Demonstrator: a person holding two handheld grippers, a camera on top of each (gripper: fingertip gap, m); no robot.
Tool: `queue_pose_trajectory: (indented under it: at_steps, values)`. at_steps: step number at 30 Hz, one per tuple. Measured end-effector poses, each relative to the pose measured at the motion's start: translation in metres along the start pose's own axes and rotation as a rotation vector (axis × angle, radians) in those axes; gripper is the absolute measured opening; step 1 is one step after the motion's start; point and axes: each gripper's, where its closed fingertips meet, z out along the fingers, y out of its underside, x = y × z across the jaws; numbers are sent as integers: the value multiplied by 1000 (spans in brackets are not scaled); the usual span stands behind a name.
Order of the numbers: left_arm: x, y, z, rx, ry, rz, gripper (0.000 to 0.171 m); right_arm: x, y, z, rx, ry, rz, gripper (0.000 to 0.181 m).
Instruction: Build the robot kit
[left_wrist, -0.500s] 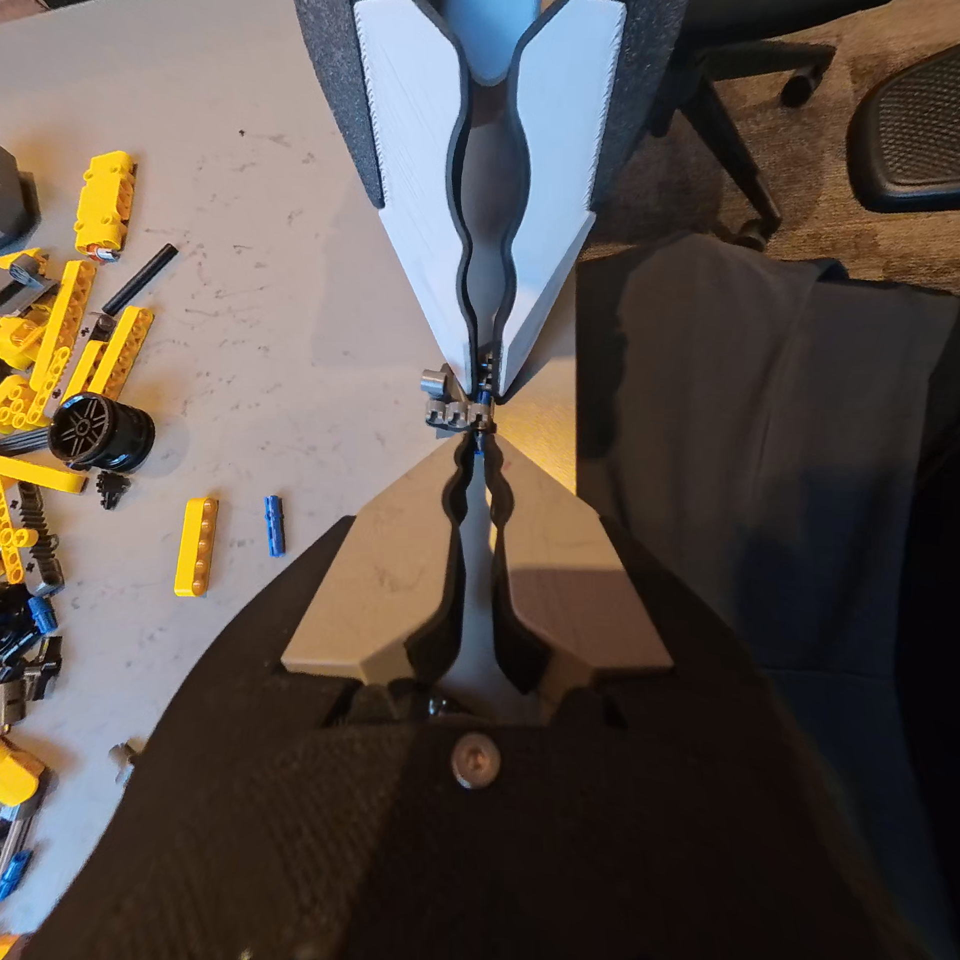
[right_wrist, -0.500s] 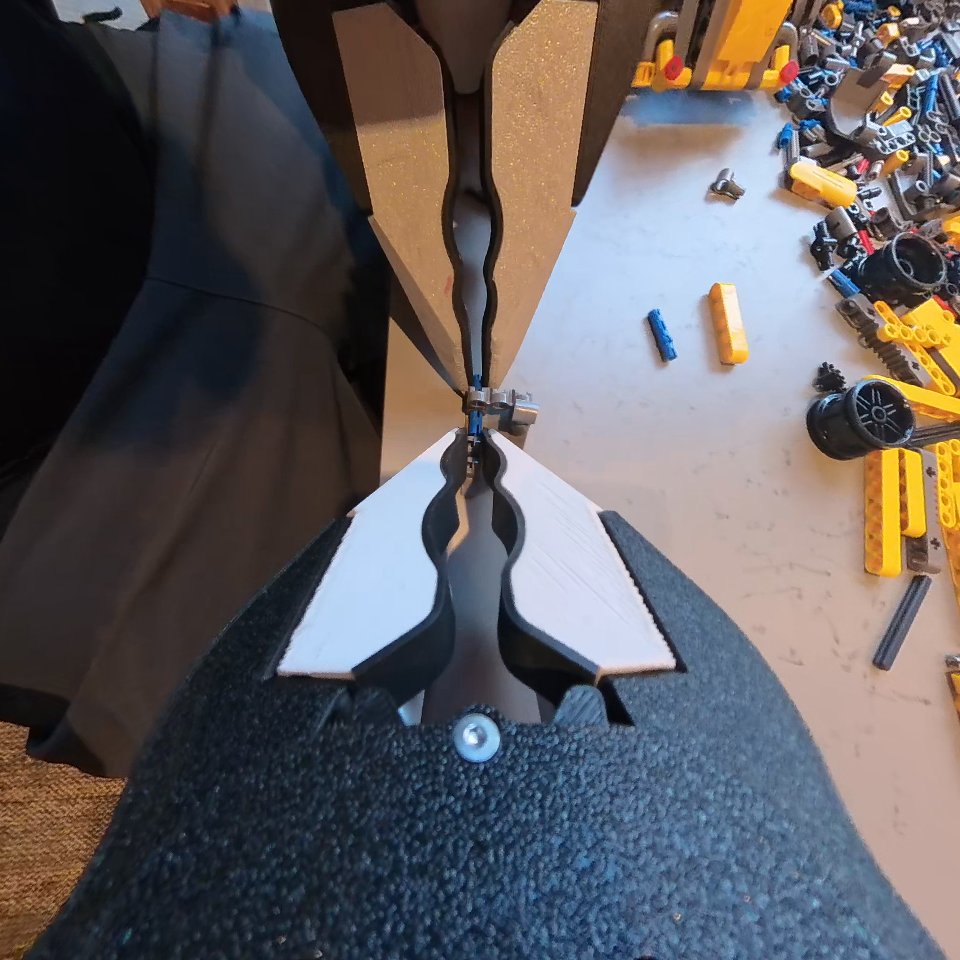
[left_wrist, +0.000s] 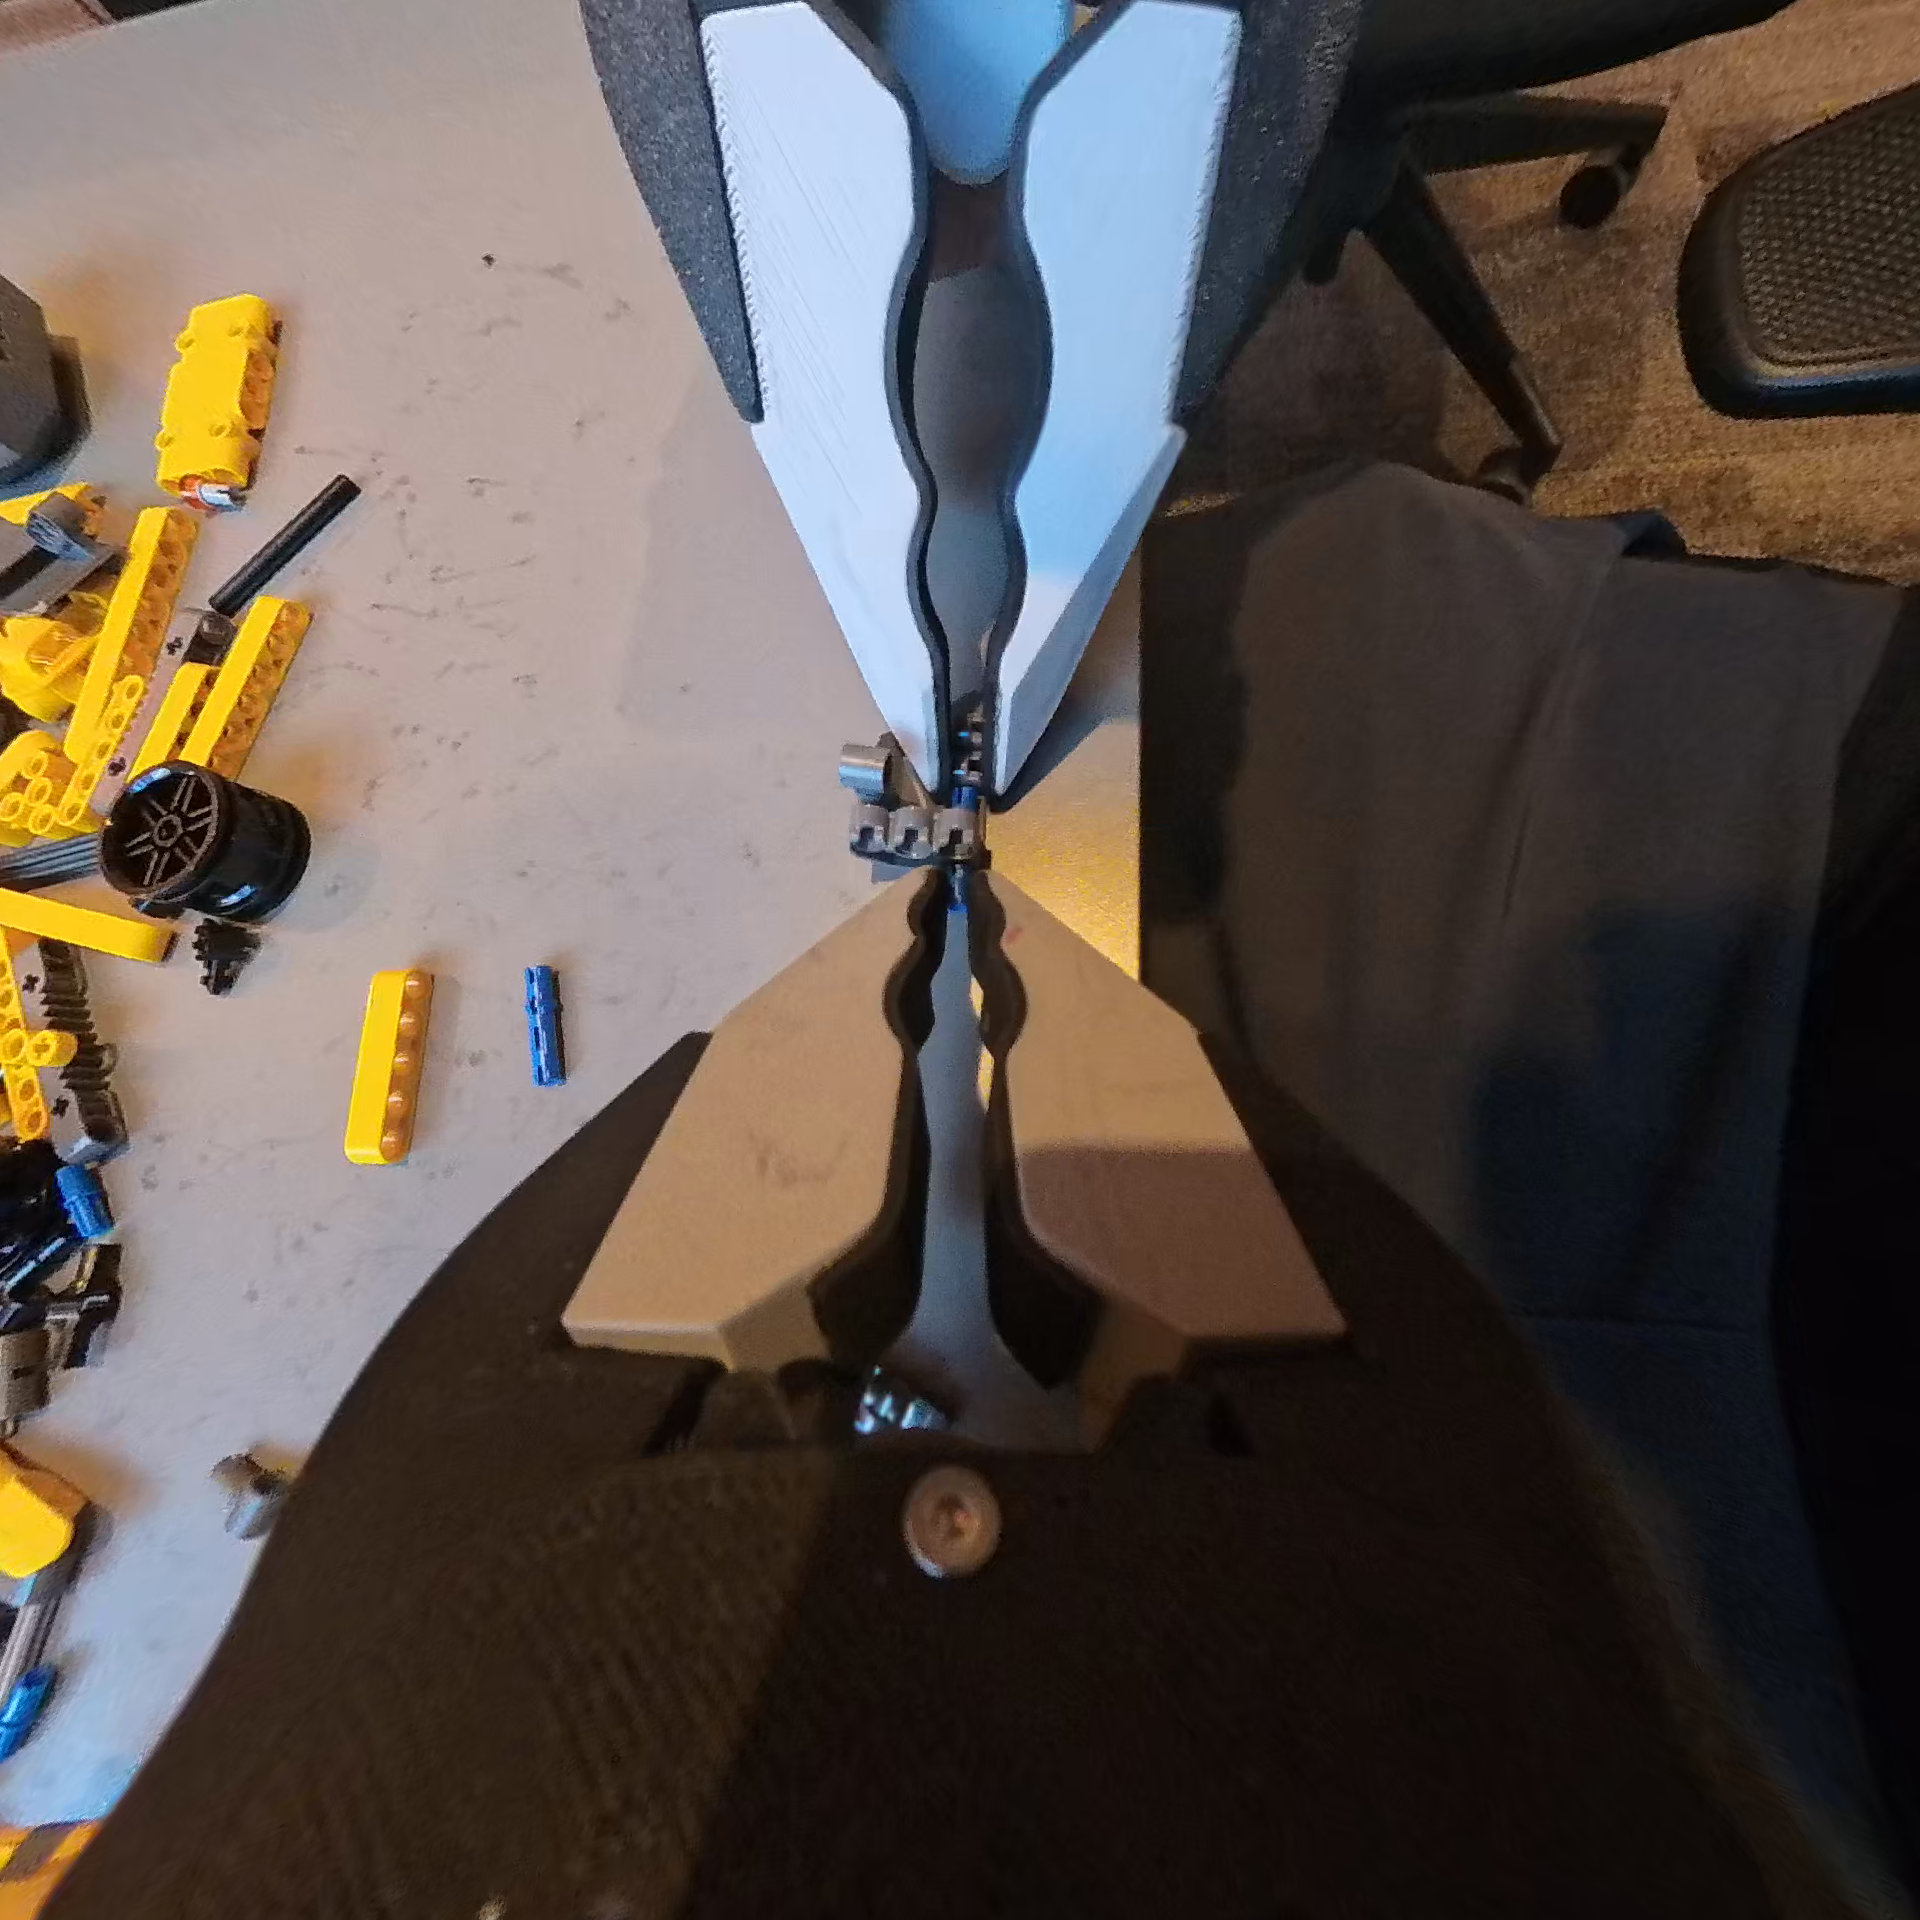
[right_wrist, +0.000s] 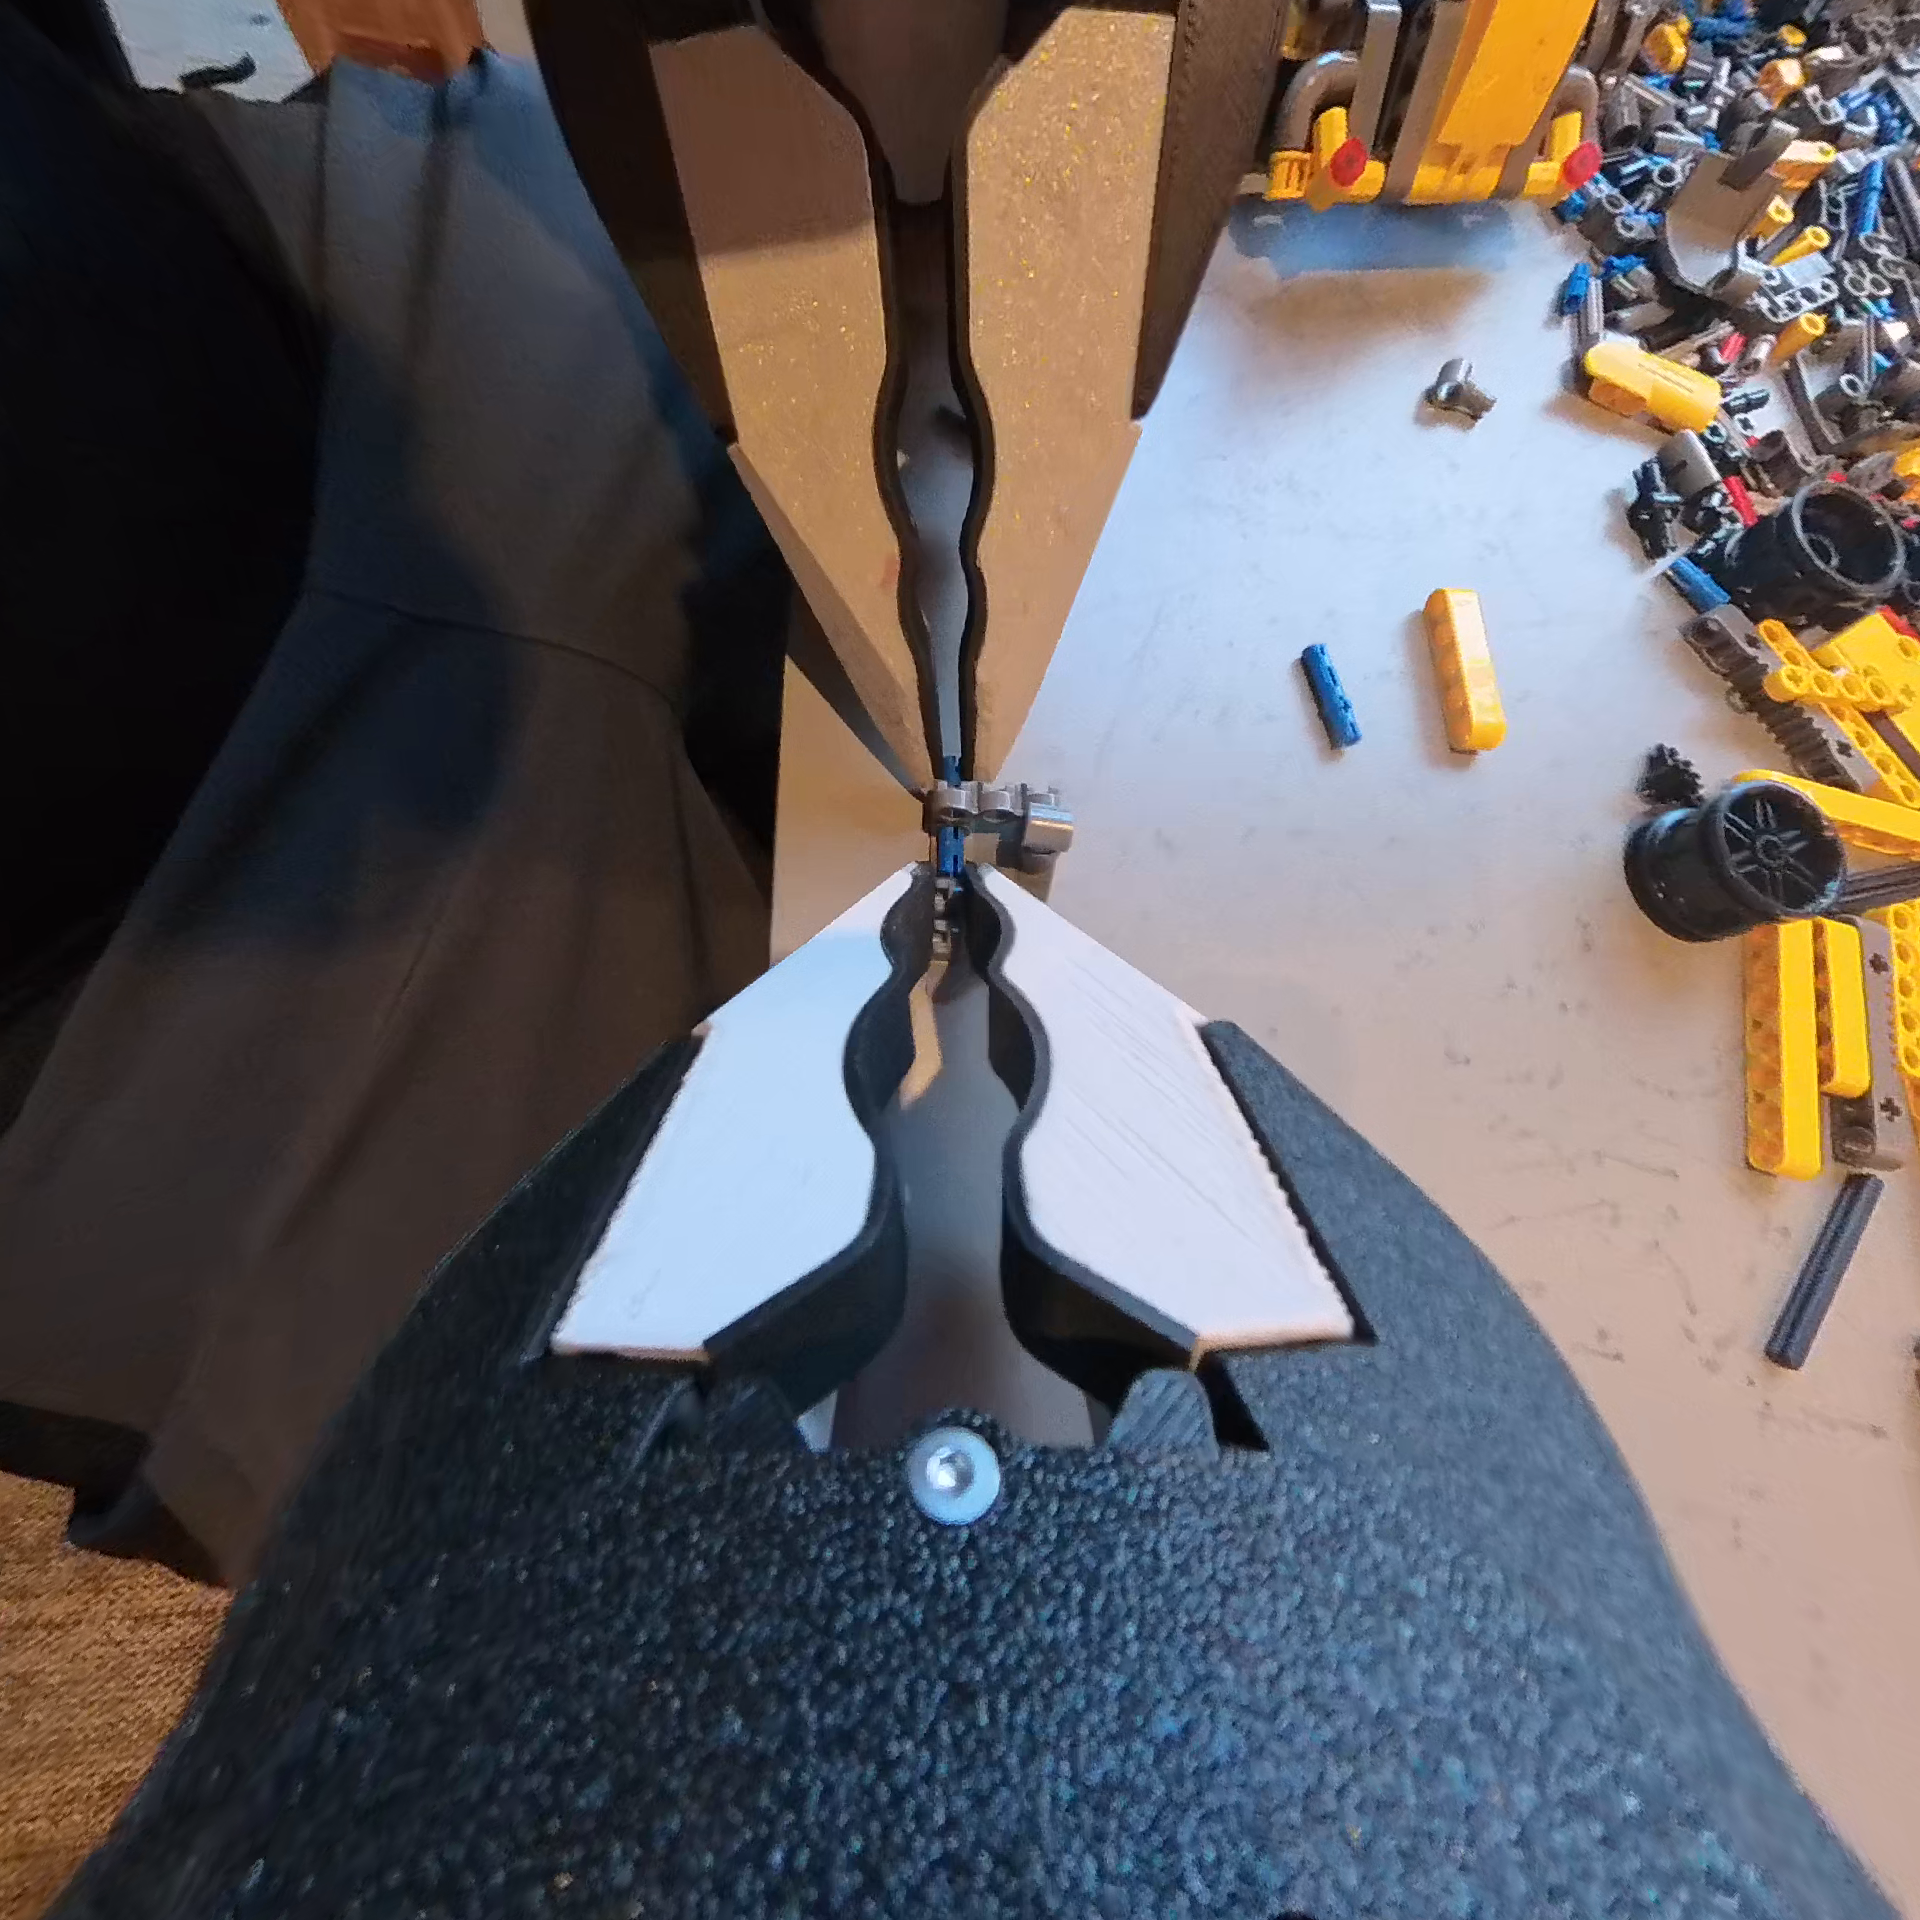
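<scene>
Claws tip to tip above the counter (left_wrist: 582, 644).
Left claw (left_wrist: 958, 902) pinches blue pin (left_wrist: 960, 888); right claw (right_wrist: 943, 878) clamps grey beam (right_wrist: 982, 802) between them.

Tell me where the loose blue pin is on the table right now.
The loose blue pin lies flat on the table left of the left gripper in the left wrist view, beside the short yellow beam. In the right wrist view it sits right of the grippers.

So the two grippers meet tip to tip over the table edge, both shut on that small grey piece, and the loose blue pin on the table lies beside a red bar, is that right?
Nearly. The bar beside the loose blue pin is yellow, not red, as the left wrist view shows. The rest holds: the left gripper and the right gripper meet tip to tip over the table edge, both shut on the small grey piece.
</scene>
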Motion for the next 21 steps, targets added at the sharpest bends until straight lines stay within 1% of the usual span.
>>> queue_pose_trajectory:
  at_steps: [1,3,7,8,10,12,13,16,21]
  values:
    - [-1,1,0,-12,0,3,3,1,0,0,-6,26,-6,7]
    - [-3,2,0,-14,-2,-4,3,2,-1,-2,-4,80,-18,14]
    - [-4,2,0,-1,10,-27,3,13,-10,-7,44,177,47,44]
    - [-4,2,0,-1,10,-23,3,15,-13,-6,53,183,54,45]
    - [-3,1,0,-4,12,-9,3,16,-15,3,27,167,53,41]
    - [-6,2,0,-22,-15,27,2,15,-13,9,2,116,52,30]
    - [-7,3,-1,-32,-30,49,2,16,-13,10,0,99,60,27]
    - [-6,4,-2,-43,-39,78,2,14,-14,12,4,61,46,25]
    - [-3,6,-5,-26,-46,59,2,11,-14,13,12,45,-74,23]
